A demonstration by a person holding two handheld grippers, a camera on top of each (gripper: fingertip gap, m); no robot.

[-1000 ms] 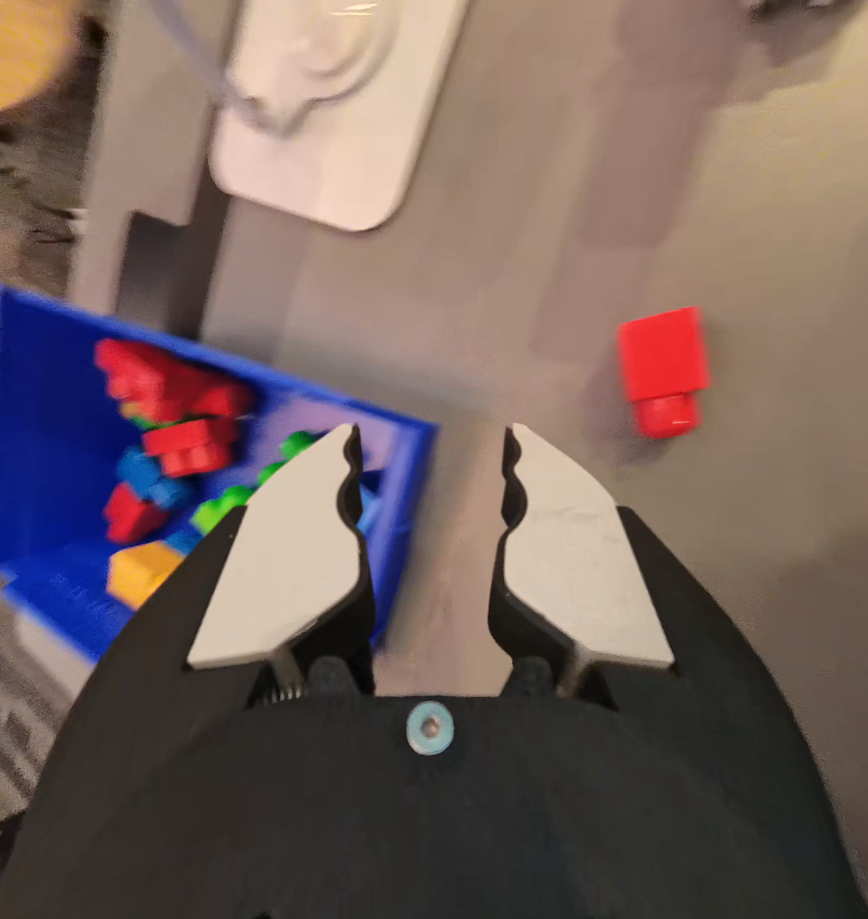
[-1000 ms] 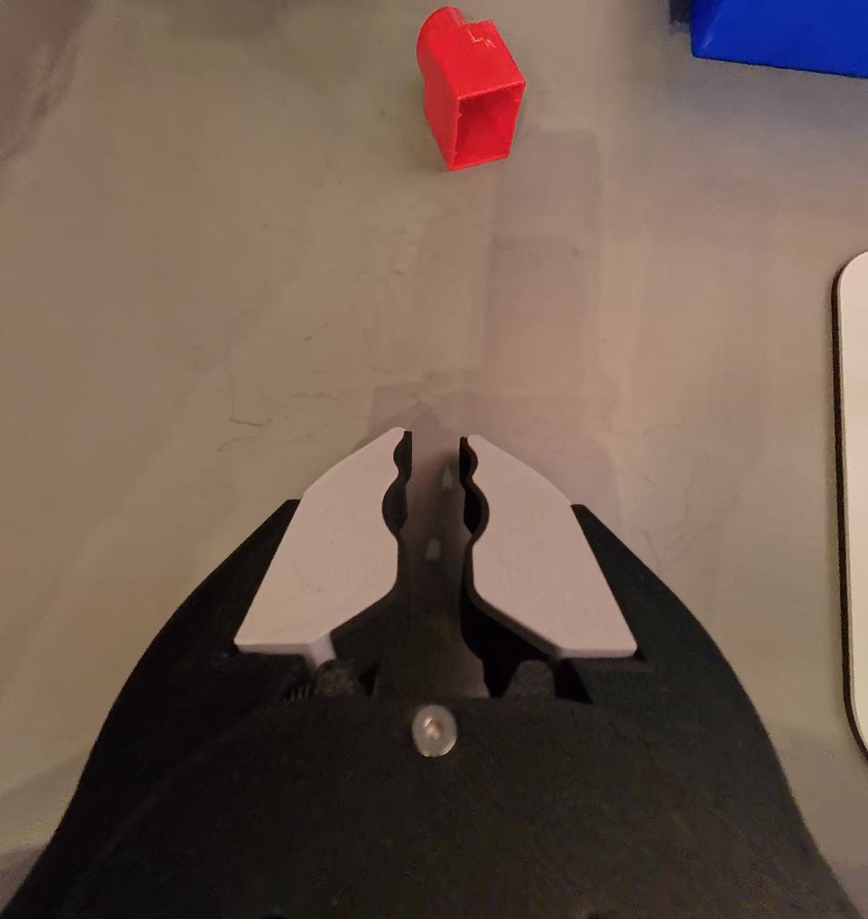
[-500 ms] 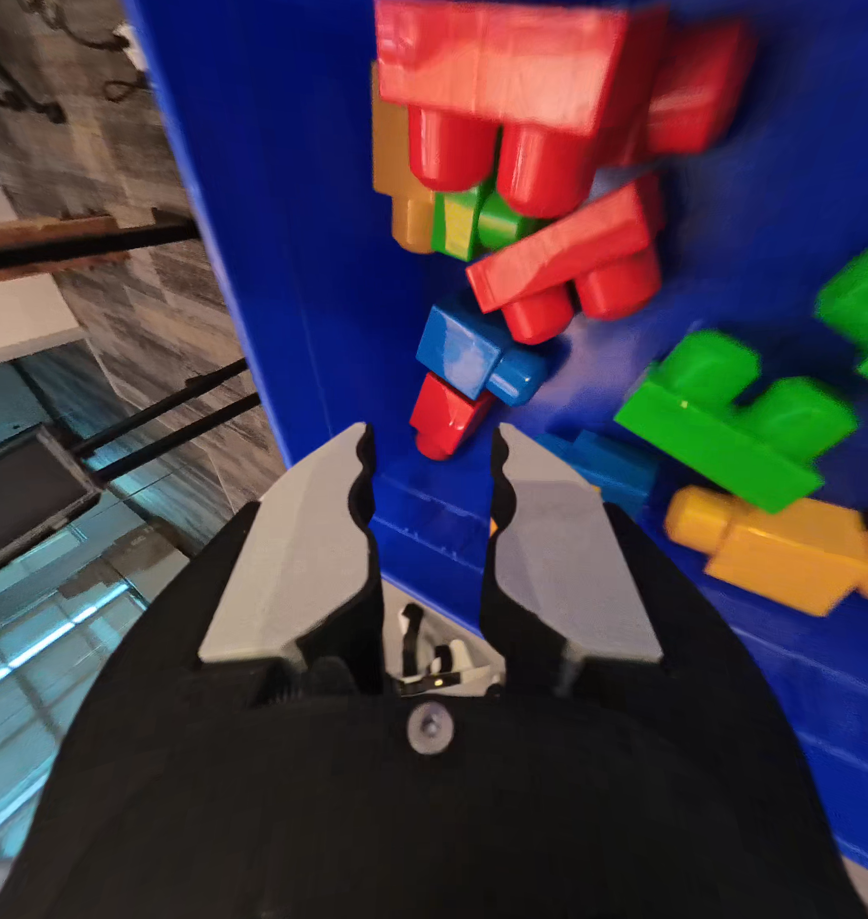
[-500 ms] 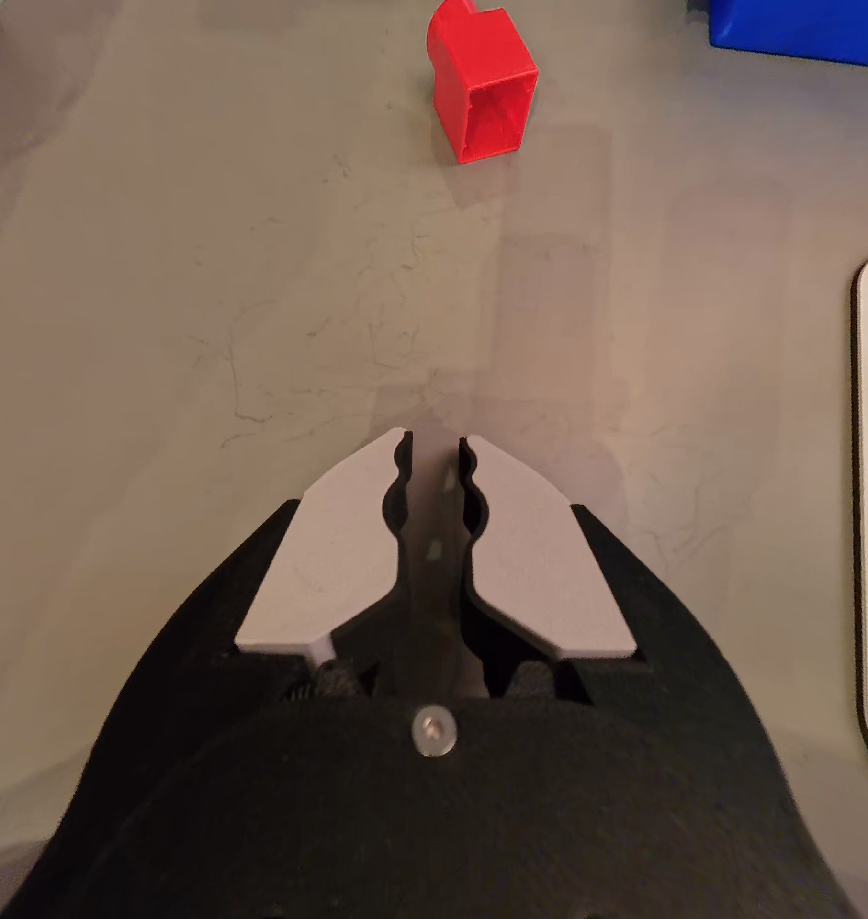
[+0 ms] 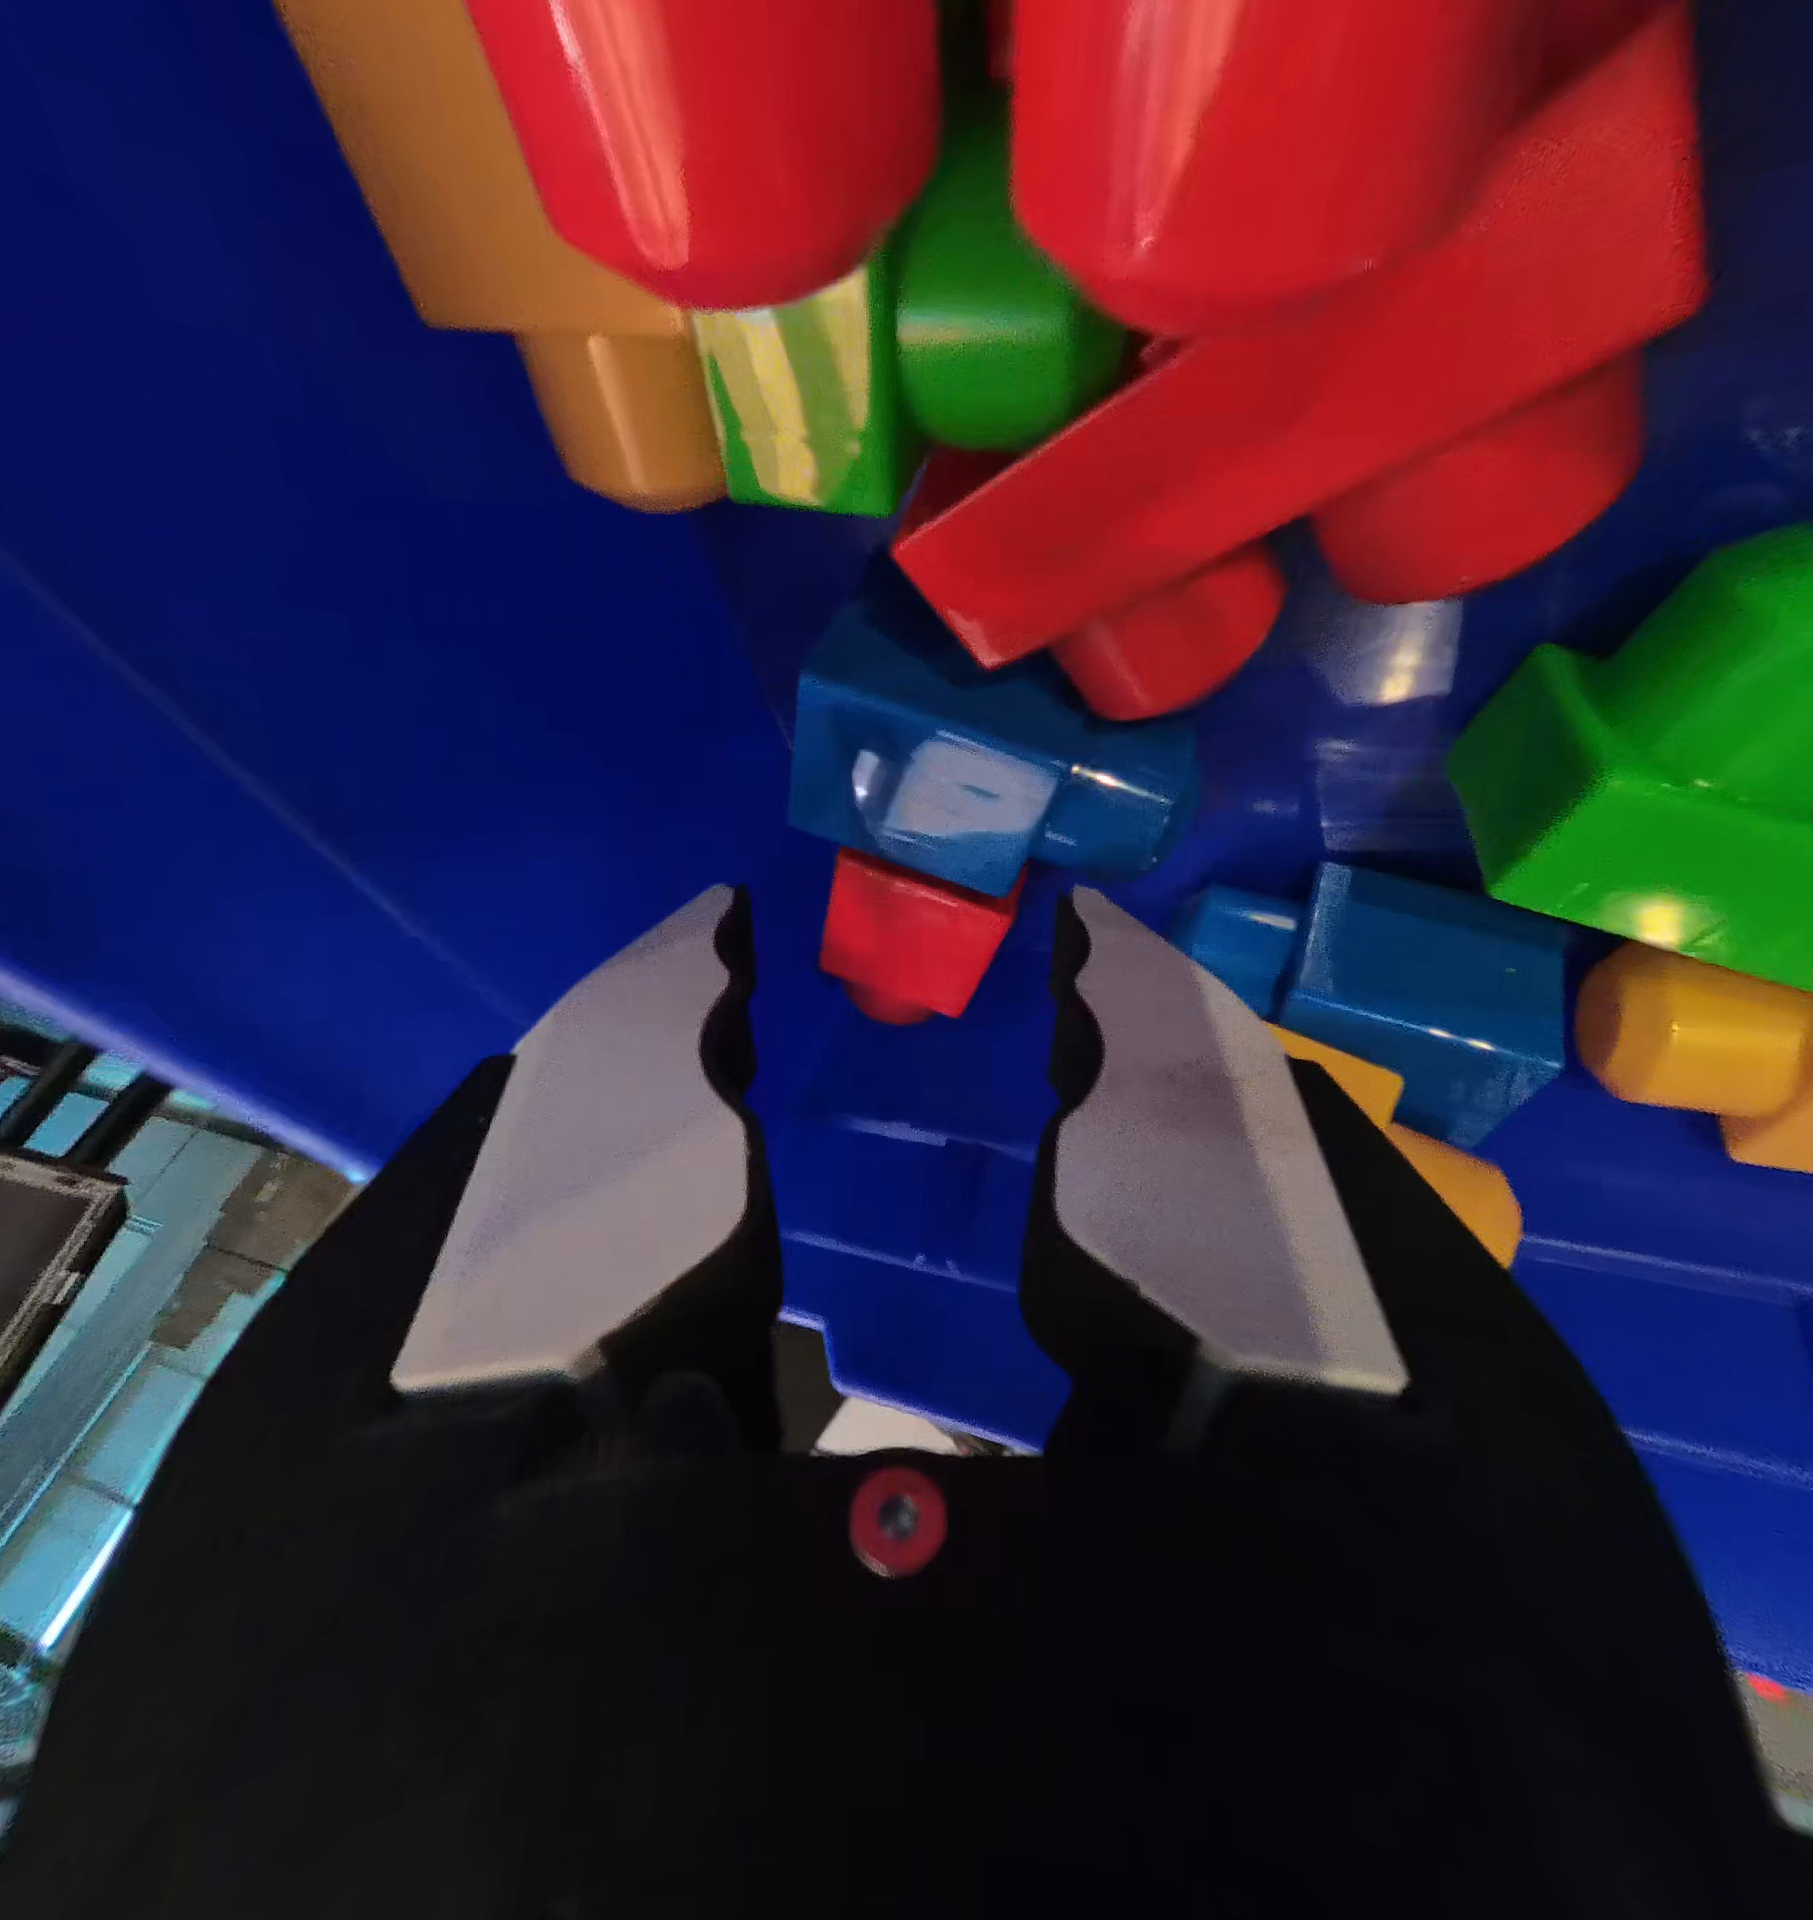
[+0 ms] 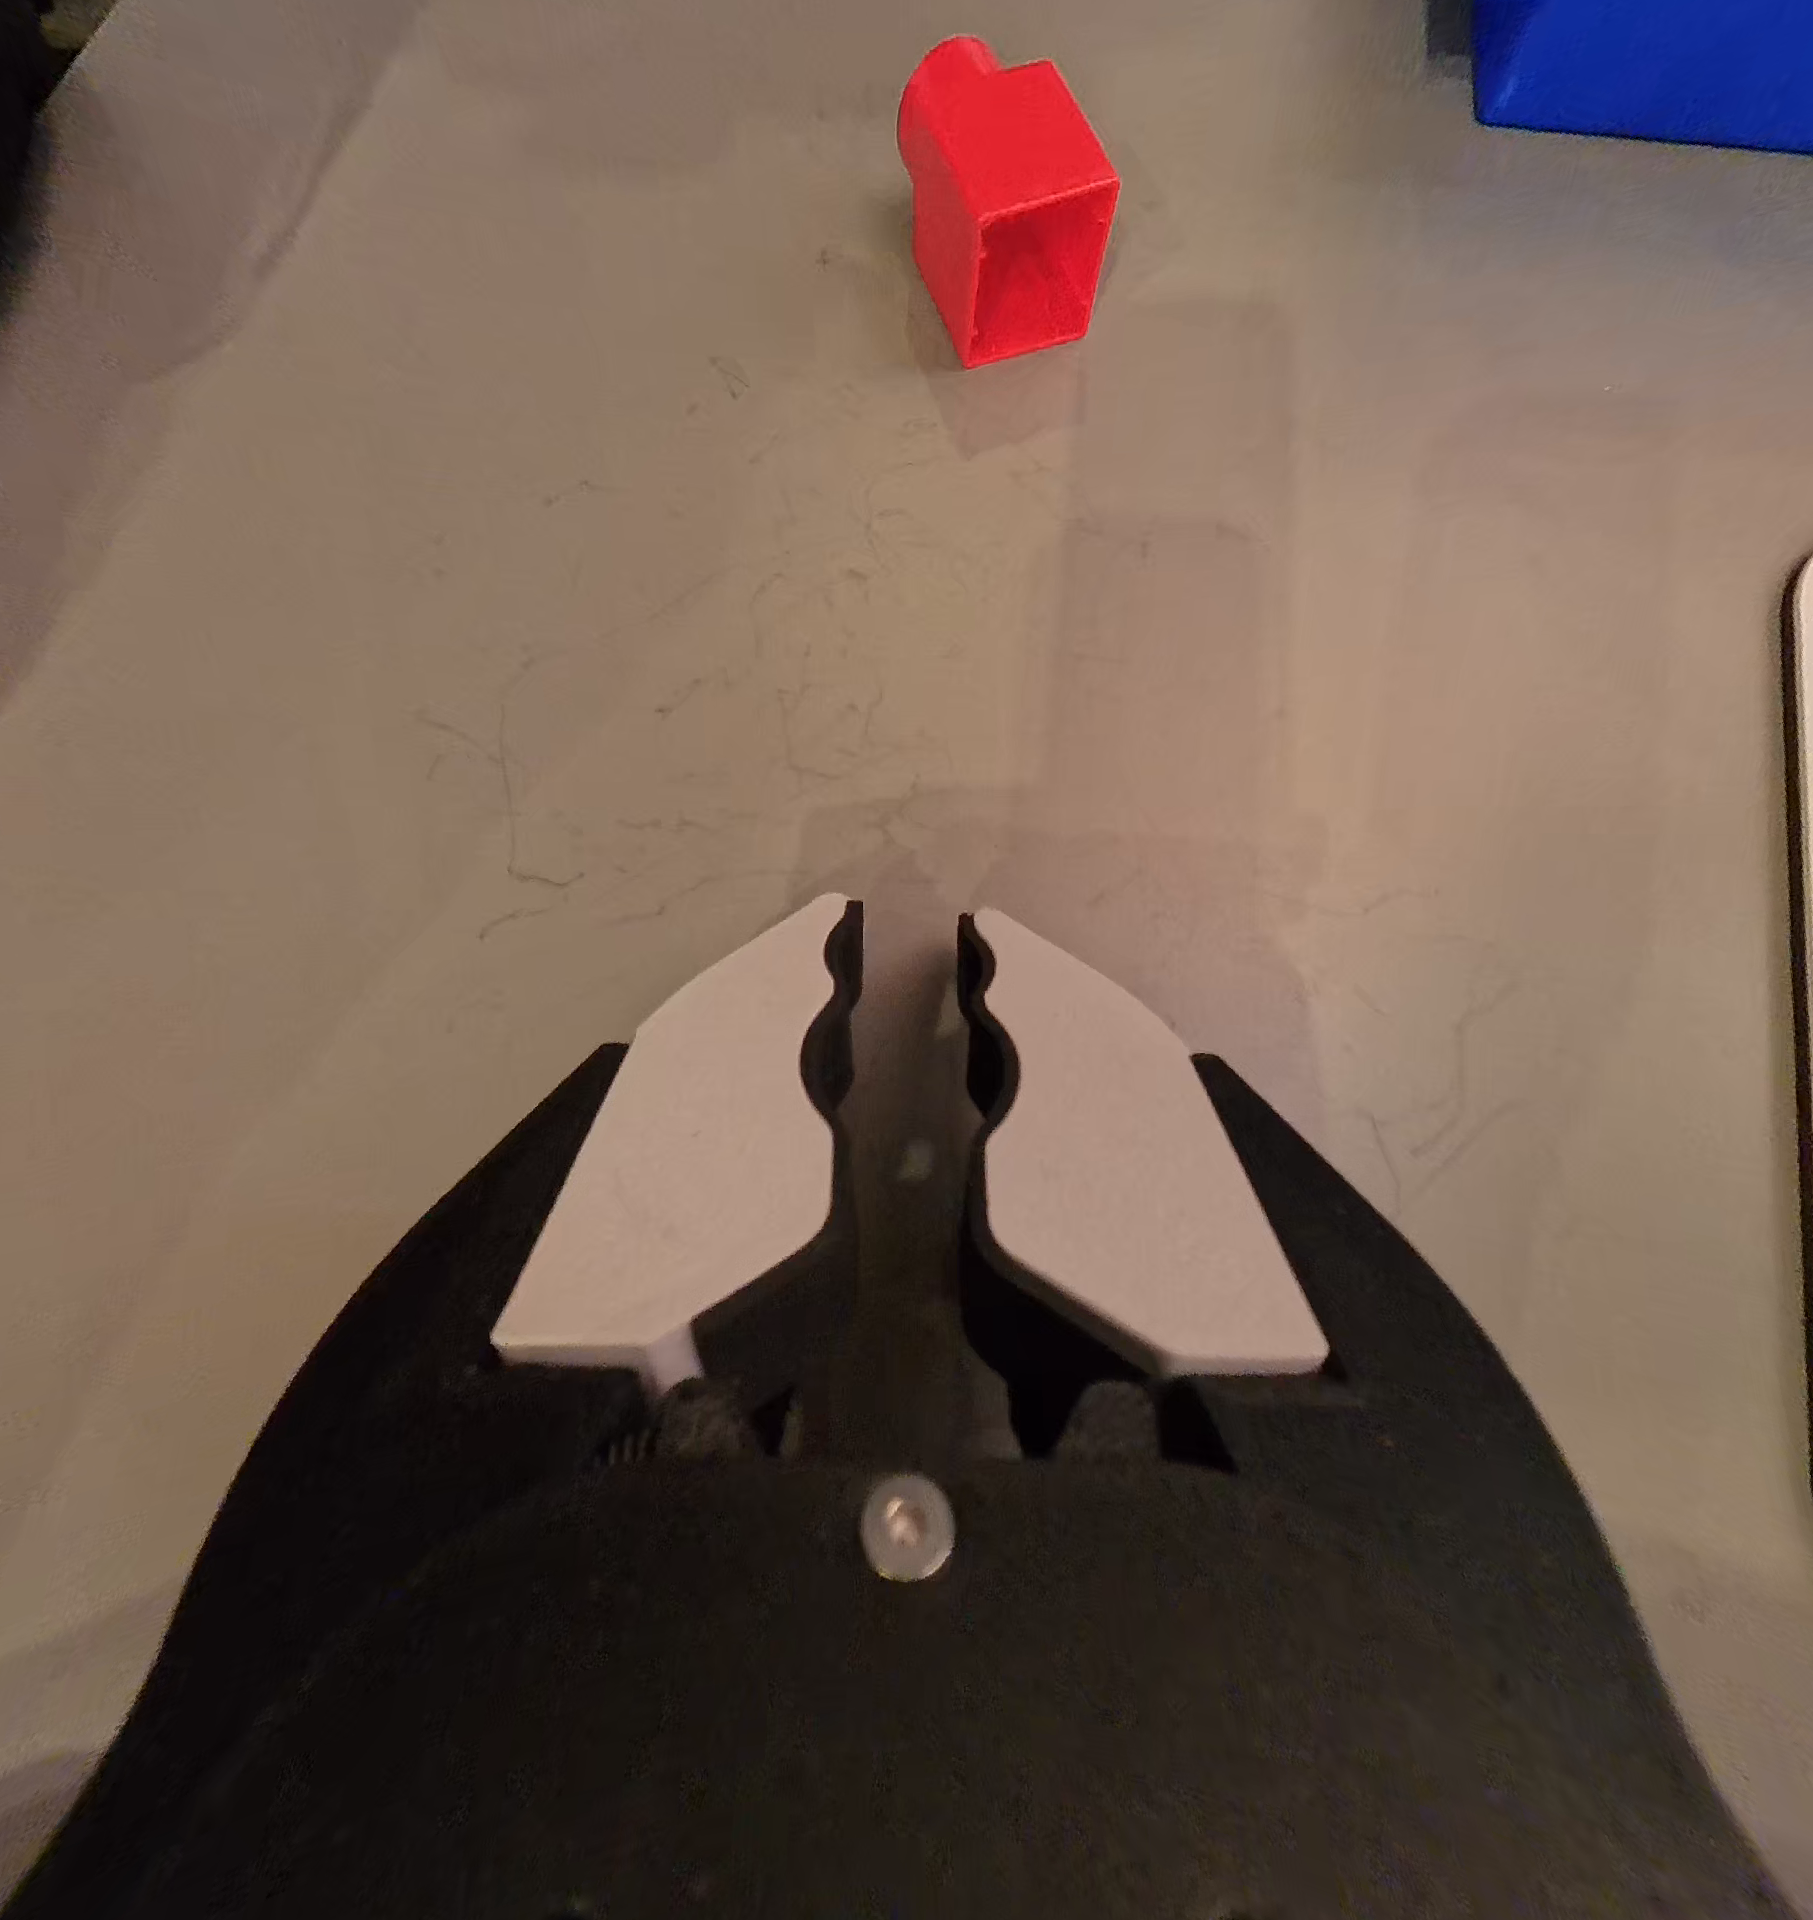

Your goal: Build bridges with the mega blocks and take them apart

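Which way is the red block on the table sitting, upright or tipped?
Tipped. The red block lies on its side on the grey table, hollow underside facing the right gripper's camera, stud pointing away.

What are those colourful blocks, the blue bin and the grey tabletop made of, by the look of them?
The blocks, such as the small red block and the green block, look like glossy moulded plastic: bright highlights, rounded studs. The lone red block on the table is hollow, thin-walled. The blue bin seems smooth, slightly shiny plastic. The tabletop looks matte grey, faintly scratched; laminate or painted, I can't tell.
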